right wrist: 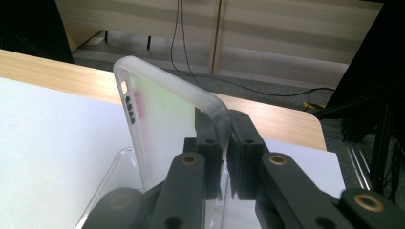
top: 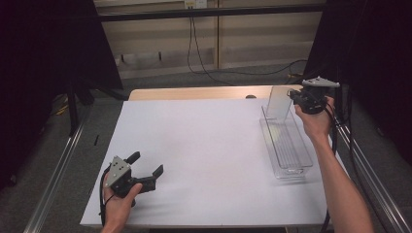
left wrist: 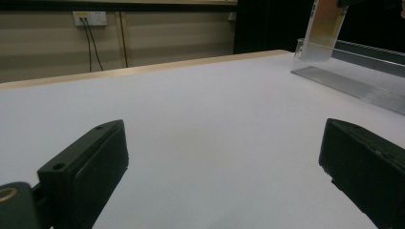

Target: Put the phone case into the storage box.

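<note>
While the left claw [top: 145, 167] rests spread, the right claw [right wrist: 225, 157] pinches one phone case [right wrist: 162, 129] above one clear tray [top: 291, 155].

The right hand-held gripper [right wrist: 224, 157] pinches the edge of a clear phone case [right wrist: 167, 124], upright over a clear tray [right wrist: 107, 183] on the white counter [right wrist: 52, 143].

I am working in what looks like a lab or recording room. The table [top: 204, 155] has a white sheet over a wooden top and stands between black curtains [top: 53, 43] hung at both sides. Metal rails [top: 53, 179] run along the grey carpet floor [top: 160, 80]. Cables [top: 194, 48] trail from a wall socket [left wrist: 90, 18] on the panelled wall [top: 252, 34].
</note>
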The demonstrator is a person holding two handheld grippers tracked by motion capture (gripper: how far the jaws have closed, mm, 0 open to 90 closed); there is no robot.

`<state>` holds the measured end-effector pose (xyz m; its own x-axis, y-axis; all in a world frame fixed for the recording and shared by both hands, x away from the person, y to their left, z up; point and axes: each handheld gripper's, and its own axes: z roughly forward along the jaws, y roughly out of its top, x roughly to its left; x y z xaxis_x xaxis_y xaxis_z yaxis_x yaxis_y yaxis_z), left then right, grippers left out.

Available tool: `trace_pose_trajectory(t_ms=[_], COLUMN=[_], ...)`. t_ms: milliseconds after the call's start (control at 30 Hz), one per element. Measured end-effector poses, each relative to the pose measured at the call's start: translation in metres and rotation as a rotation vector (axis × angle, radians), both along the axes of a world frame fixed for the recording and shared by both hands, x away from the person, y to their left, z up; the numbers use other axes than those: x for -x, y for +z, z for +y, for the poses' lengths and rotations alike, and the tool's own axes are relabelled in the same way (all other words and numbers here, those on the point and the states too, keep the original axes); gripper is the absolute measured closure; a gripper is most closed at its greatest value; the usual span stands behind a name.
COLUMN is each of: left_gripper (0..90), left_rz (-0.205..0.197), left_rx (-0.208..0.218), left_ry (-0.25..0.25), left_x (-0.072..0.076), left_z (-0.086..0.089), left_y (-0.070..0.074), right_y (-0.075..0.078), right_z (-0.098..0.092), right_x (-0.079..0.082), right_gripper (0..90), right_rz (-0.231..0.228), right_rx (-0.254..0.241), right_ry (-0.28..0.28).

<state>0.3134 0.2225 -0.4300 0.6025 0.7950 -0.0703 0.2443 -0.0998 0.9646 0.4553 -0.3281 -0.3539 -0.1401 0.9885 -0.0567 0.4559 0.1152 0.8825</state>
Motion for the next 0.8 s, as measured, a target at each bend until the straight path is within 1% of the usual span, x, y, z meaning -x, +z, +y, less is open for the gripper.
trace_pose_trajectory(t_ms=[133,233,367,467,567,633,700,800], left_gripper=[2.8,2.8,2.8,2.8,2.8,2.8,2.8,2.9], left_rz=[0.000,-0.001,-0.002,0.005,0.000,0.001,0.009,0.015], left_rx=[-0.002,-0.005,-0.016,-0.010,-0.018,-0.015,-0.003,-0.014], left_ry=[-0.001,-0.003,-0.012,-0.010,-0.015,-0.013,-0.006,-0.017], left_x=[0.000,0.000,-0.001,0.000,0.000,0.000,-0.001,-0.003], left_z=[0.000,0.000,0.000,-0.002,-0.001,-0.001,-0.002,-0.003], left_y=[0.000,0.000,-0.001,-0.001,-0.001,-0.001,-0.002,-0.003], right_y=[-0.005,-0.007,-0.010,-0.012,-0.014,-0.015,-0.013,-0.010], right_z=[0.001,0.003,0.004,0.005,0.007,0.007,0.006,0.007], right_x=[-0.002,-0.003,-0.005,-0.006,-0.007,-0.008,-0.009,-0.011], right_gripper=[84.5,84.5,84.5,84.5,84.5,84.5,84.5,84.5], right_rz=[0.008,0.005,0.012,0.019,0.029,0.037,0.048,0.074], right_rx=[0.012,0.020,0.018,0.022,0.028,0.029,0.034,0.049], right_ry=[-0.004,-0.001,0.003,0.006,0.010,0.015,0.025,0.040])
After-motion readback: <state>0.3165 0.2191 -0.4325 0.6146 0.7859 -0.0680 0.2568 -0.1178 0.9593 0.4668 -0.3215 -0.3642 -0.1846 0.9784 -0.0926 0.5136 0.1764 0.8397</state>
